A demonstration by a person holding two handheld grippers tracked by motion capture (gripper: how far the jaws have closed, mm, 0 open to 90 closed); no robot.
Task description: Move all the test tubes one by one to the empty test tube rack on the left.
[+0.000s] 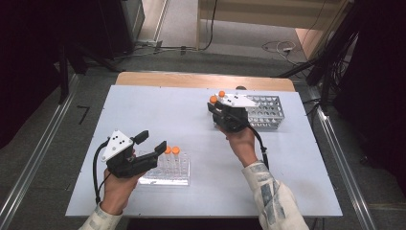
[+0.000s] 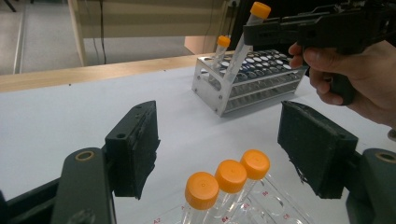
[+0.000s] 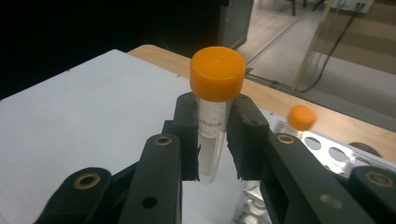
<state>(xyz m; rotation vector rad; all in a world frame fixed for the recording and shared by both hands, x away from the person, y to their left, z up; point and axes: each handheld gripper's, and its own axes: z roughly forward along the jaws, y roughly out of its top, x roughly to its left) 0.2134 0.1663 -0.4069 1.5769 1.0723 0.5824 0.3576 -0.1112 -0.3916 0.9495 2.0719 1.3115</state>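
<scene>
One orange-capped tube (image 2: 222, 46) stands in the metal rack (image 2: 261, 84); right gripper (image 3: 212, 140) clamps another (image 3: 214, 112) above it; left gripper (image 2: 217, 144) gapes, empty, over three tubes (image 2: 229, 179) waiting on the table (image 1: 191, 120).

Both grippers are matt black. The left gripper (image 1: 152, 142) carries a grey three-cornered plate (image 1: 116, 143) on top, dotted with small black spots, and a black cable (image 1: 97, 168) loops from its rear. The right gripper (image 1: 214, 106) bears a like plate (image 1: 236, 100) and a black cable (image 1: 261, 143) trailing from its body. Each jaw arm has a brass-ringed pivot hole (image 3: 163, 140) behind a thick, rough-edged black pad (image 2: 144, 140). The sleeves (image 1: 270, 196), nearest the plates' rear, are pale with grey printed patches.
</scene>
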